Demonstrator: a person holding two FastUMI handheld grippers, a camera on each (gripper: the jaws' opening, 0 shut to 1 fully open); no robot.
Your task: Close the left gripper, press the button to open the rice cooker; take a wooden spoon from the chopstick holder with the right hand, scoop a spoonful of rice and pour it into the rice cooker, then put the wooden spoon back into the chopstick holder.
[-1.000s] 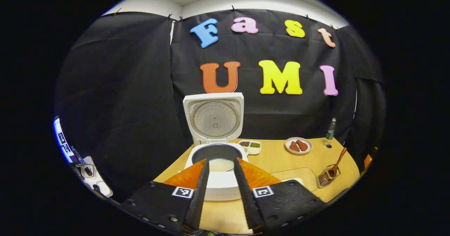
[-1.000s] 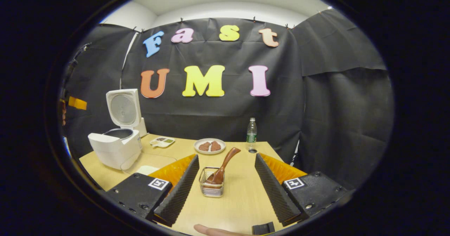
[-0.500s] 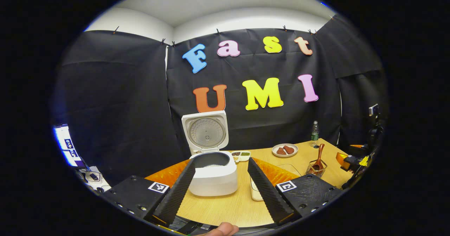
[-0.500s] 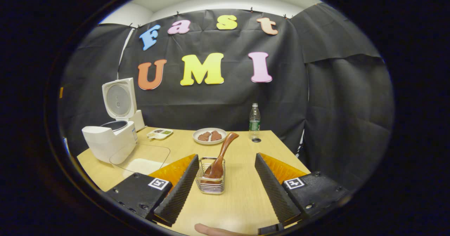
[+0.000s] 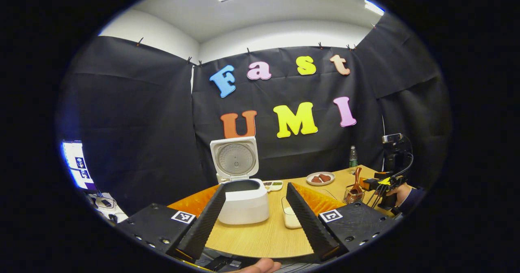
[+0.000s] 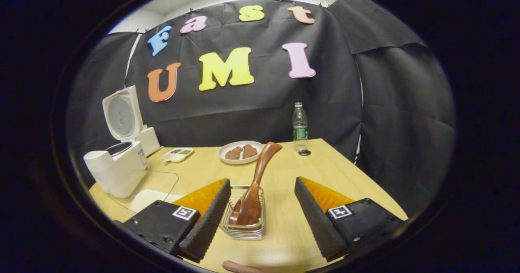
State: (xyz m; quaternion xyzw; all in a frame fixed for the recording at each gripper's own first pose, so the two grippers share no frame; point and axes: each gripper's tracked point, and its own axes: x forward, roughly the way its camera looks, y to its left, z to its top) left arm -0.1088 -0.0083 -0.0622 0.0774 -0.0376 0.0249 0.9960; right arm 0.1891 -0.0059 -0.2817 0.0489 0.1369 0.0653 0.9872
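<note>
Right claw [image 6: 260, 208] spread wide, straddling chopstick holder [image 6: 243, 218] with wooden spoon [image 6: 254, 187] leaning inside, untouched. Left claw [image 5: 255, 218] spread too, pulled back since a second ago; rice cooker [image 5: 243, 200] farther off, lid up. Left gripper view catches right claw beside holder, hand [image 5: 402, 193] gripping it. Plate [image 6: 239, 152], bottle [image 6: 300, 126] at far desk [image 6: 345, 175] edge, well apart.

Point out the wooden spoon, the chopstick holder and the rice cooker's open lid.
wooden spoon [image 6: 260, 171]: right gripper view, middle of its handle.
chopstick holder [image 6: 243, 231]: right gripper view, front wall of the wire basket.
rice cooker lid [image 5: 235, 158]: left gripper view, centre of its inner plate.
</note>
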